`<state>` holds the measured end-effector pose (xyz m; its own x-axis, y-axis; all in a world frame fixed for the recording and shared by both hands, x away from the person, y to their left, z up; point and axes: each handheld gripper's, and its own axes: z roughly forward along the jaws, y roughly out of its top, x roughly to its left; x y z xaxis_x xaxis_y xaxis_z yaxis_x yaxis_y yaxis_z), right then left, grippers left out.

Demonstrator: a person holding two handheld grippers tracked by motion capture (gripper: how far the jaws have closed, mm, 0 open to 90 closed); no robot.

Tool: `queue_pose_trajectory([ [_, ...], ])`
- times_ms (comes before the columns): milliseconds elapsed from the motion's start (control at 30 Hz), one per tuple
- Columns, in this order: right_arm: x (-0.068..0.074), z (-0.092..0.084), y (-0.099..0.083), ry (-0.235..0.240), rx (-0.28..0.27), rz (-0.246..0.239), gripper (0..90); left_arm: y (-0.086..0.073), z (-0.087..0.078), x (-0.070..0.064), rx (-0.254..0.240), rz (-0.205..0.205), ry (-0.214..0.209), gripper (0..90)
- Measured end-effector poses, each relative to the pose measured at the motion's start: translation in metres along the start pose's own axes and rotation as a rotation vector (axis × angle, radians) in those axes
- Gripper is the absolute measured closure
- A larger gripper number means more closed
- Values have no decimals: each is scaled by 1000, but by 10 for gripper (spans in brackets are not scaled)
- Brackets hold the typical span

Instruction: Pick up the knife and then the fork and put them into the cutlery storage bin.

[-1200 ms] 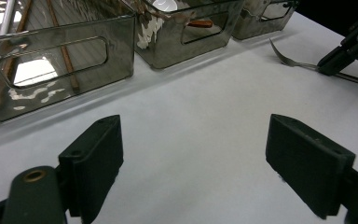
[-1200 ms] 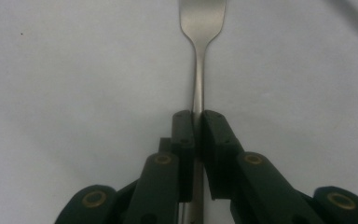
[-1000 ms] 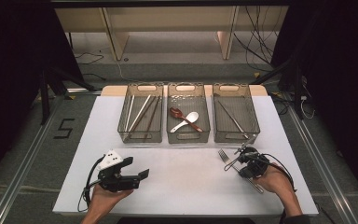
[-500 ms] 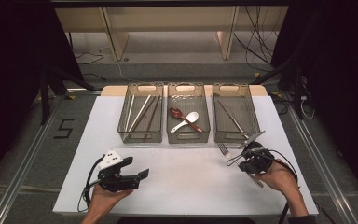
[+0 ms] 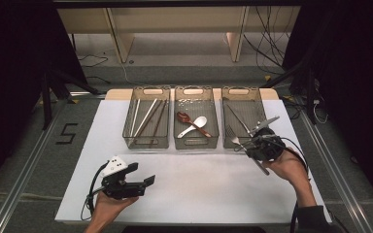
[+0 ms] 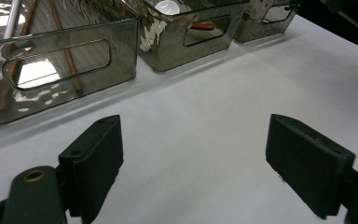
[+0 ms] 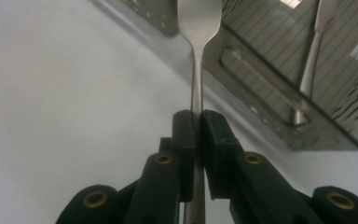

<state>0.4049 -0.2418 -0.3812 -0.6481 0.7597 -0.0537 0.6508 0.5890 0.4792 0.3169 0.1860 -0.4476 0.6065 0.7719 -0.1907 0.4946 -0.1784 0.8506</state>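
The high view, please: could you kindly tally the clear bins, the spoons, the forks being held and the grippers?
Clear bins: 3
Spoons: 2, one brown, one white
Fork held in the right gripper: 1
Grippers: 2, counting the left gripper
Total: 8

Left claw [image 6: 193, 163] jaws wide apart over white table [image 6: 205, 116]; smoky bins [image 6: 60, 60] ahead.

The right claw [image 5: 252, 145], clamped on the fork [image 5: 234, 139], has risen toward the right bin [image 5: 243, 92].
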Motion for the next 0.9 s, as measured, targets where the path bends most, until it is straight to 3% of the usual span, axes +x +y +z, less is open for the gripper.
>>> queue_pose_trajectory([
  [500,-24,-6,44,-56,-66,32,843,0,0,0,-4,0,0,185],
  [900,-36,-4,60,-79,-86,56,843,0,-1,0,-6,2,0,185],
])
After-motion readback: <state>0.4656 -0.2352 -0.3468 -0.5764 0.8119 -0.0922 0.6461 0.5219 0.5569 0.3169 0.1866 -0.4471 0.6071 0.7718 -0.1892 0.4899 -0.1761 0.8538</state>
